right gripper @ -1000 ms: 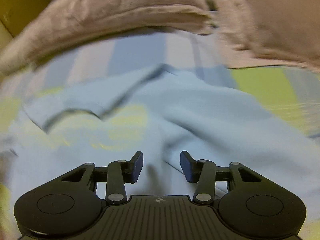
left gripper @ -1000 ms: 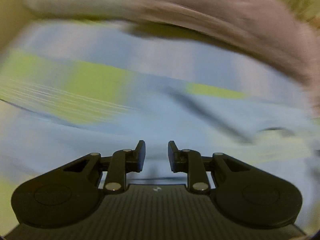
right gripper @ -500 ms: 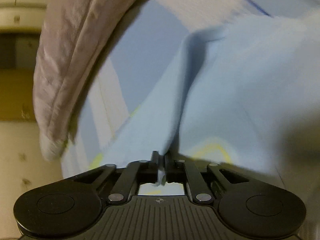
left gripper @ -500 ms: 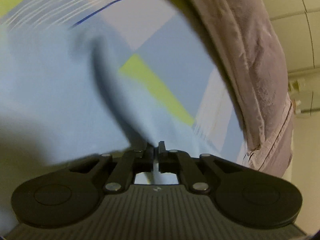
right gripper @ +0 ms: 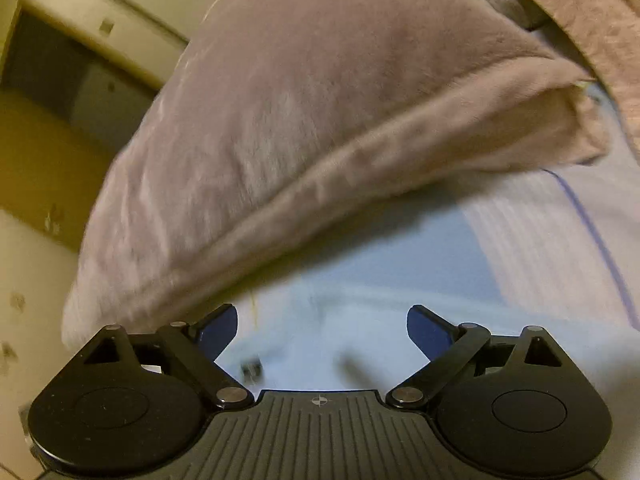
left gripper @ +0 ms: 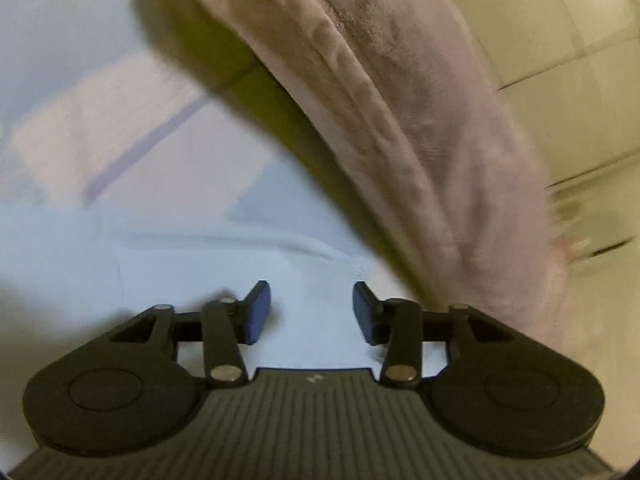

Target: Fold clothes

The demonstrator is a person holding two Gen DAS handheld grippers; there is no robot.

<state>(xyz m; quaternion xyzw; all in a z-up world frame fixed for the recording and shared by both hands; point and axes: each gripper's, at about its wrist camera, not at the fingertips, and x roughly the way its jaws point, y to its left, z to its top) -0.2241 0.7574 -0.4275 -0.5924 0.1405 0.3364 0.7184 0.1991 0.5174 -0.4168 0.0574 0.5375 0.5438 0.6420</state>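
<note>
A light blue garment (left gripper: 168,264) lies flat on a checked bedsheet, its folded edge (left gripper: 304,246) just ahead of my left gripper (left gripper: 311,312). That gripper is open and empty, low over the cloth. In the right wrist view the same garment (right gripper: 320,340) lies under my right gripper (right gripper: 322,330), which is open wide and empty. A small dark tag (right gripper: 251,370) shows on the cloth by the left finger.
A mauve plush pillow (left gripper: 420,120) lies close ahead at the right of the left gripper, and it also shows in the right wrist view (right gripper: 300,120), close ahead. The blue, white and green sheet (right gripper: 552,232) extends past the garment. A pale wall (left gripper: 560,40) stands behind.
Both grippers were shut on the blue garment half a second ago. Both have since opened and let it go near the pillows, and the cloth now lies flat.
</note>
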